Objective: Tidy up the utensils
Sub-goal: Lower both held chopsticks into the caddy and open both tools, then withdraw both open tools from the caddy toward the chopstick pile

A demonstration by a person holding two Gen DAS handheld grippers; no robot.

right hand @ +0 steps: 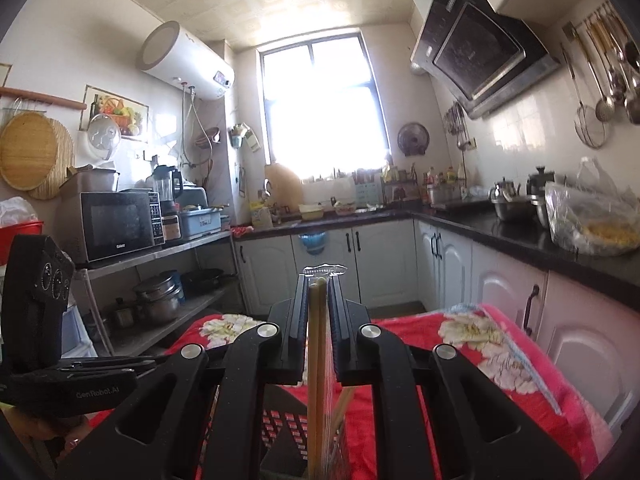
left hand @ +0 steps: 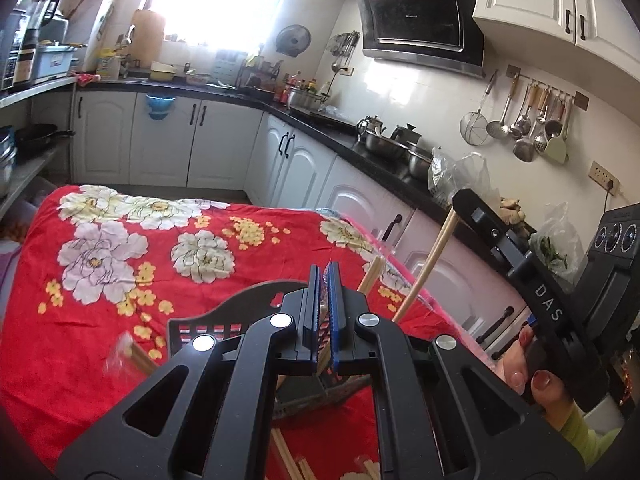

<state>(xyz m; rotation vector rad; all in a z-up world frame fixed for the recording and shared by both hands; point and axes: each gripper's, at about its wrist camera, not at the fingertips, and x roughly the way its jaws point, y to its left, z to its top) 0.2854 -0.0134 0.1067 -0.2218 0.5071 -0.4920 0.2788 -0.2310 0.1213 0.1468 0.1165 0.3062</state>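
My right gripper [right hand: 319, 280] is shut on a pair of wooden chopsticks [right hand: 317, 360] in a clear plastic sleeve, which run along its fingers. In the left wrist view that gripper [left hand: 460, 200] is up at the right, with the chopsticks [left hand: 424, 268] slanting down from it toward the table. My left gripper [left hand: 325, 270] is shut over a dark slotted basket [left hand: 224, 316]; a thin pale sliver shows in the slit, and I cannot tell what it is. More chopsticks [left hand: 140, 356] lie on the cloth at the left and others [left hand: 288, 460] lie below the gripper. The basket [right hand: 280, 424] also sits under my right gripper.
A red floral cloth [left hand: 120, 240] covers the table. A dark counter [left hand: 320, 128] with pots and plastic bags [right hand: 592, 216] runs along the right, above white cabinets. Shelves with a microwave [right hand: 120, 224] stand on the left. A hand [left hand: 532, 376] holds the right tool.
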